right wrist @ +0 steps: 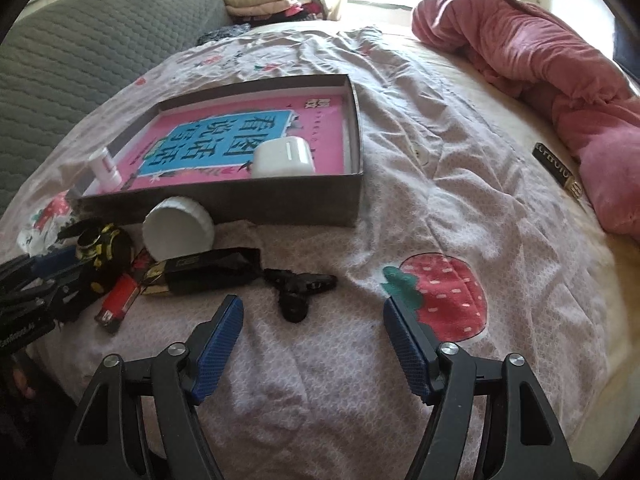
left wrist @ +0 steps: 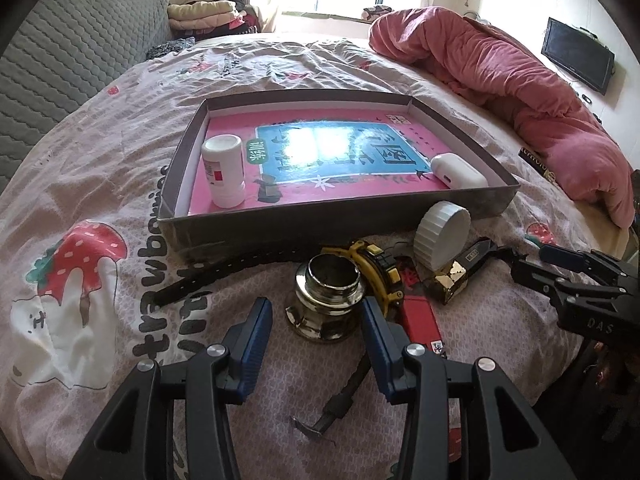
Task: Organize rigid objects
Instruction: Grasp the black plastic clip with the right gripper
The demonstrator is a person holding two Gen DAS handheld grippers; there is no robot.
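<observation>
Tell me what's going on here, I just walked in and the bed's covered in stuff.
Someone is sorting small things into a shallow box on the bed. A white bottle and a white case are already inside. The open left claw is closing in on a metal fitting. The right claw is open, holding nothing, near a black spinner.

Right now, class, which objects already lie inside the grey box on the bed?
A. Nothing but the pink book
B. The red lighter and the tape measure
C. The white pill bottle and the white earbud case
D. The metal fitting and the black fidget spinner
C: the white pill bottle and the white earbud case rest on the pink book inside the grey box; the other items lie outside on the sheet.
</observation>
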